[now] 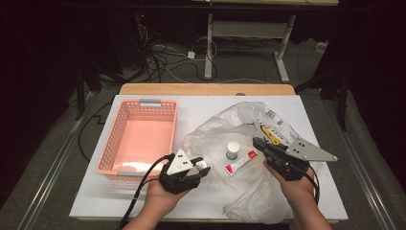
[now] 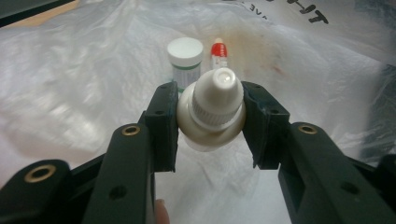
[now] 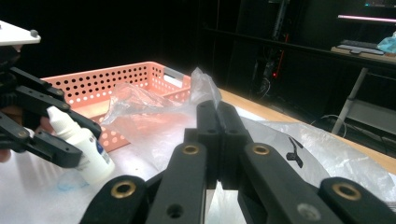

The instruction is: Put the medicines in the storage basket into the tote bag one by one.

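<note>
Just right of the pink perforated plastic basket [image 1: 139, 136], the left gripper [image 2: 211, 122] has its jaws partway closed, clamped on a small white plastic dropper bottle [image 2: 212, 109], while farther right the right gripper [image 3: 218, 140] pinches the clear plastic bag [image 1: 249, 120], jaws fully together.

Readable text is scarce: clear plastic bag [image 2: 299, 28] carries black print, only fragments legible, approx. "TI" plus "VE", while the labels on the white-capped jar [image 2: 185, 63] and red-white tube [image 2: 218, 52] are too blurred to read.
</note>
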The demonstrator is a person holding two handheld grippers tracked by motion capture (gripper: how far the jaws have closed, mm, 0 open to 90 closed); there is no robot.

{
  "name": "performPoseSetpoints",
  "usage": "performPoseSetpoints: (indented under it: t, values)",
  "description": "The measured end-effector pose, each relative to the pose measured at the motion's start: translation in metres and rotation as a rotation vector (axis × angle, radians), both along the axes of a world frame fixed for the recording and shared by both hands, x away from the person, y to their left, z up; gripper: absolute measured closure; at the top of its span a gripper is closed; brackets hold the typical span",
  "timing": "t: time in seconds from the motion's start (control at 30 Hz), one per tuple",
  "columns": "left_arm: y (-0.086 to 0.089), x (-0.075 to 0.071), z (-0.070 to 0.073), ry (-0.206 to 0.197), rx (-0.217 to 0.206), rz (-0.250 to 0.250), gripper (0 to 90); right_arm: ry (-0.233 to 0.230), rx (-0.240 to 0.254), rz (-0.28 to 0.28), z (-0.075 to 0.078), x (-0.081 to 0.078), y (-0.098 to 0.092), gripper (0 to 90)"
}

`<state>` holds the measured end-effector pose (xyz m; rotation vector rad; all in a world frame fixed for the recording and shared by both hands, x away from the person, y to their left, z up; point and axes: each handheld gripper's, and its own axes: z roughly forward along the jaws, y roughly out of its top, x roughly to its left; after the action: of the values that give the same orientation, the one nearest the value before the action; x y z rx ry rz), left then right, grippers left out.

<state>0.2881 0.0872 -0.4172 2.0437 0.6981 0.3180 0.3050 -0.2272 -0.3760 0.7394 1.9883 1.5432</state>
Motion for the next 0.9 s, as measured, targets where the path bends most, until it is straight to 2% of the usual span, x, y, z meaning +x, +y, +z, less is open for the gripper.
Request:
performPoseSetpoints:
  t: [0.47, 0.9]
  values:
    - [-0.043, 0.015, -0.004, -0.008, -0.026, -0.058, 57.6, 0.003, 0.003, 0.001, -0.001, 0.001, 0.0, 90.0]
    - [-0.075, 0.028, -0.016, -0.012, -0.028, -0.061, 57.6, 0.002, 0.005, 0.001, -0.001, 0.001, -0.001, 90.0]
